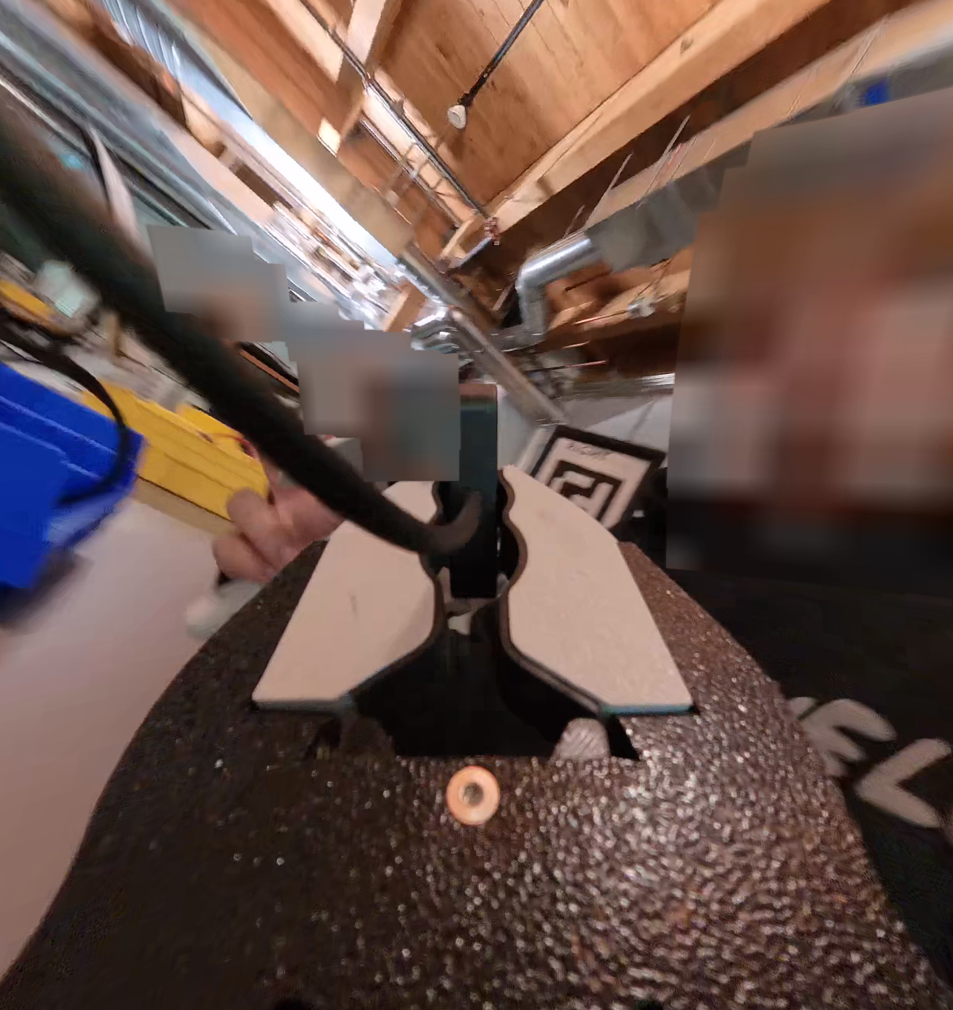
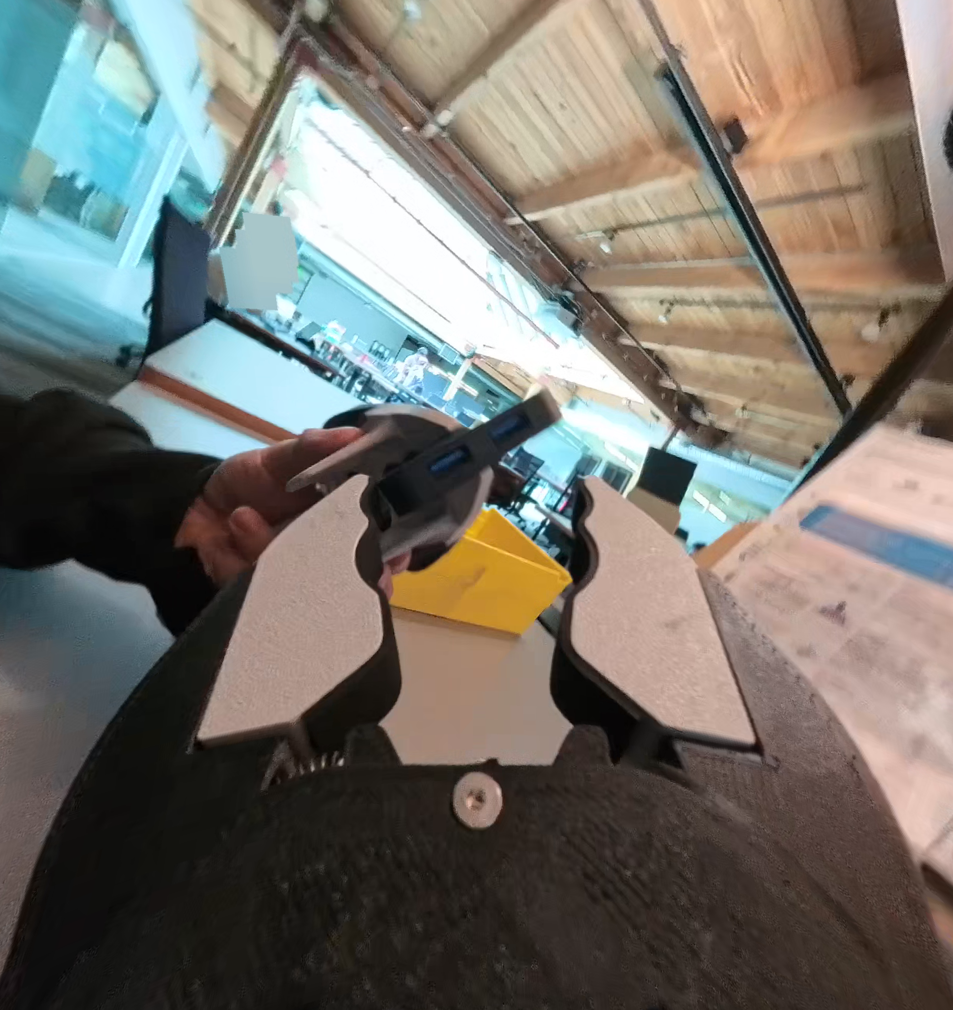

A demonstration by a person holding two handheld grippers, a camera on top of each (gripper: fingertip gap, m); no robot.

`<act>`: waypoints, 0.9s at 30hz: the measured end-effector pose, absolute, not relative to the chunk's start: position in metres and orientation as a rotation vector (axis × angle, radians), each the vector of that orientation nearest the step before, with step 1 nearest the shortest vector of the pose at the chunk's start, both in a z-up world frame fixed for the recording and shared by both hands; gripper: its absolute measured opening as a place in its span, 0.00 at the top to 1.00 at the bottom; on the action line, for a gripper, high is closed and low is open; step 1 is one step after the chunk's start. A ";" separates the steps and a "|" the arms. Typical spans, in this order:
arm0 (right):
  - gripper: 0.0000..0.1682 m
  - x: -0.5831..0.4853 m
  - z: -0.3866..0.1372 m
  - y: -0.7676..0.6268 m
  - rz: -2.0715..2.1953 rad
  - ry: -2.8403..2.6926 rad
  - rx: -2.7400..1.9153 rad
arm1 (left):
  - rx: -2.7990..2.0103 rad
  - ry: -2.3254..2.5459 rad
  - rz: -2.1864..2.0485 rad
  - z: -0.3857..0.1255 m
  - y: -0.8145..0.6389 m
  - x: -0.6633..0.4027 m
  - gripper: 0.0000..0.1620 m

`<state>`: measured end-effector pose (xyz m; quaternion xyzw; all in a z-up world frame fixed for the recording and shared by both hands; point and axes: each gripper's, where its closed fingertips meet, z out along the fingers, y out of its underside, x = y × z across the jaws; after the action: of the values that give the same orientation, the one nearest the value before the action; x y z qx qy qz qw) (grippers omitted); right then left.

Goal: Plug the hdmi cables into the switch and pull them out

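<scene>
Two grippers, and one holds the switch up in the air.

The left gripper (image 1: pixel 471 524) is clamped on the dark switch (image 1: pixel 477 492), with a black cable (image 1: pixel 244 393) hanging from it. The right gripper (image 2: pixel 477 519) has its fingers spread wide and holds nothing. A yellow bin (image 2: pixel 479 579) sits on the table (image 2: pixel 463 683).

Bright daylight blows out the skylight (image 2: pixel 408 229) toward 11 o'clock — heavy motion blur, fisheye bending at edges.
</scene>
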<state>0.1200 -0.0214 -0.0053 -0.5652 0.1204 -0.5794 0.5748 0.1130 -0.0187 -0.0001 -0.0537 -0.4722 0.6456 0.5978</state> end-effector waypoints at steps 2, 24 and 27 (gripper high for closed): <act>0.58 0.127 -0.004 -0.035 -1.259 0.415 -1.232 | -0.120 -1.103 1.651 0.007 -0.017 0.125 0.92; 0.92 0.142 -0.032 -0.106 -0.385 0.895 -0.879 | -0.135 -1.658 1.554 -0.071 -0.023 0.128 0.78; 0.92 0.137 -0.041 -0.103 -0.227 0.901 -0.925 | -0.434 -1.912 1.574 -0.071 0.001 0.116 0.80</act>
<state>0.1368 -0.1027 -0.0406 -0.4302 0.4187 -0.1056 0.7928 0.1158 0.0009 -0.0709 -0.1644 -0.7233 0.5955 0.3085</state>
